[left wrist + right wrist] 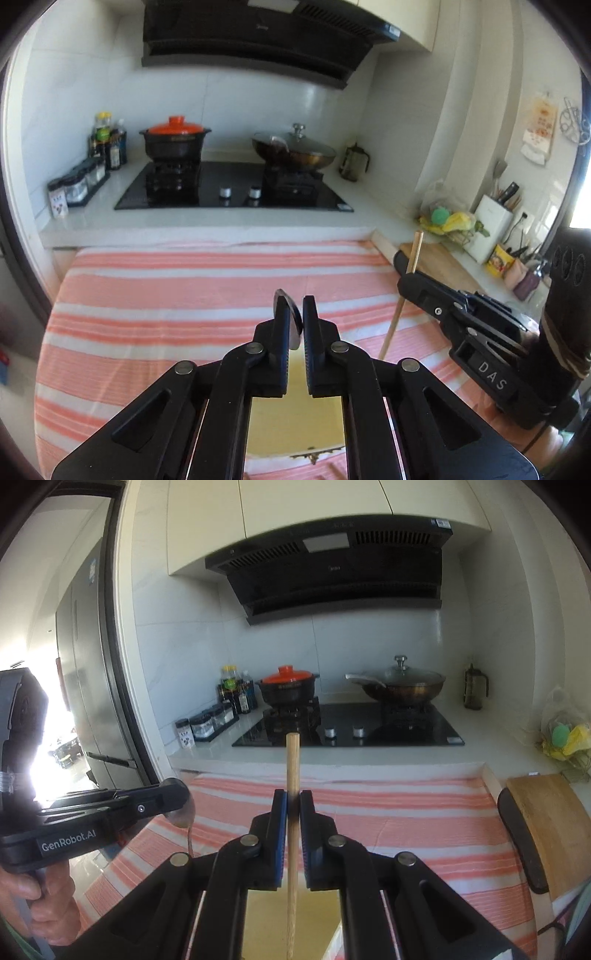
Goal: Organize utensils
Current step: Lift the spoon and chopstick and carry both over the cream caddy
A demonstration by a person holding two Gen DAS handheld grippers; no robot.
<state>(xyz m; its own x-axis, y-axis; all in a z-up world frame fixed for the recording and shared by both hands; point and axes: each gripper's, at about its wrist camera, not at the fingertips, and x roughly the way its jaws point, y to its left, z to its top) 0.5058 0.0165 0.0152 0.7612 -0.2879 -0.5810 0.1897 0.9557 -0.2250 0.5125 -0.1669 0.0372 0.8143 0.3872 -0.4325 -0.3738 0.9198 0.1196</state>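
My left gripper (295,306) is shut on a metal spoon (291,325), whose bowl stands on edge between the pads. From the right wrist view the spoon (183,814) hangs from that gripper (181,794) with its handle pointing down. My right gripper (293,797) is shut on a long wooden stick (293,760) that stands upright between the blue pads and runs down past them. In the left wrist view the right gripper (400,266) is at the right with the stick (413,254) through it. Both grippers are held above a pink-and-white striped cloth (184,295).
A pale yellow box (295,421) lies under the grippers. Behind the cloth is a black hob (236,192) with an orange-lidded pot (175,138) and a lidded wok (295,149). Jars (79,184) stand at the left; a wooden board (546,823) and utensil holder (493,225) at the right.
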